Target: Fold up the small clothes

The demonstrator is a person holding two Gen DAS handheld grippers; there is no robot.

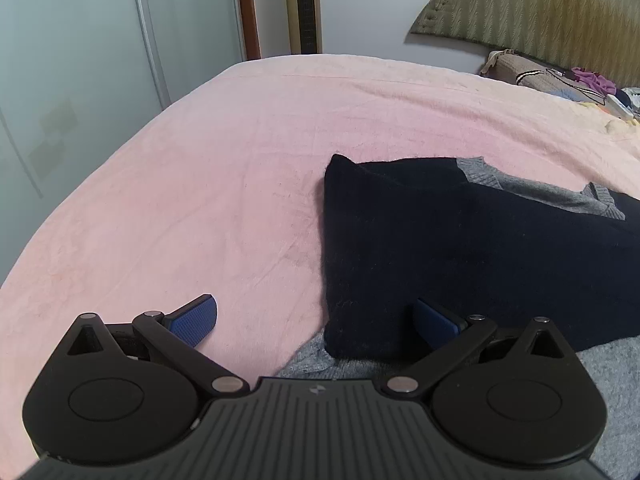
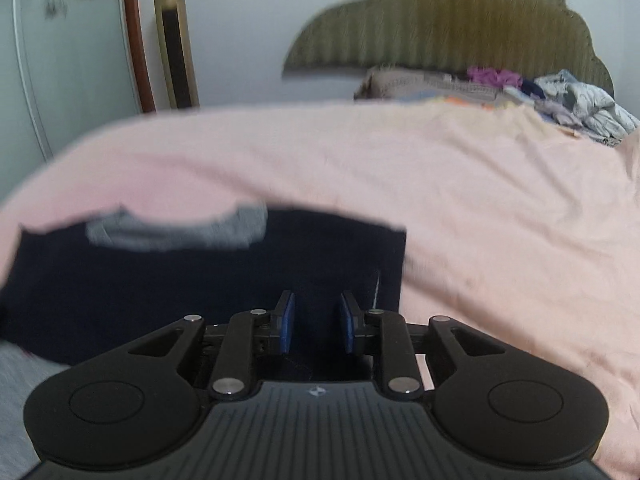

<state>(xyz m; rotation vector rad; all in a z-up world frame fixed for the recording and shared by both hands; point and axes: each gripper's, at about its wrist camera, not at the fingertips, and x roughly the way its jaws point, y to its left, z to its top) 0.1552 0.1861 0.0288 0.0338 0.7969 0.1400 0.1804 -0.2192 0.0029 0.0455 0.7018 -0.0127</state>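
Note:
A navy knitted garment (image 1: 460, 248) with a grey collar (image 1: 540, 192) lies flat on the pink blanket (image 1: 200, 160). Grey fabric (image 1: 616, 380) shows under its near edge. My left gripper (image 1: 316, 322) is wide open just above the bed at the garment's near left corner. One blue pad (image 1: 196, 320) is over the blanket and the other pad (image 1: 436, 324) over the navy cloth. In the blurred right wrist view my right gripper (image 2: 317, 322) hovers over the garment (image 2: 200, 280) near its right edge. Its blue pads stand a little apart, and only the navy cloth beneath shows in the gap.
A pile of mixed clothes (image 2: 560, 96) lies by the padded headboard (image 2: 440, 20) at the far right of the bed. A wardrobe's sliding door (image 1: 80, 80) stands beyond the bed's left edge. Bare pink blanket stretches left of and beyond the garment.

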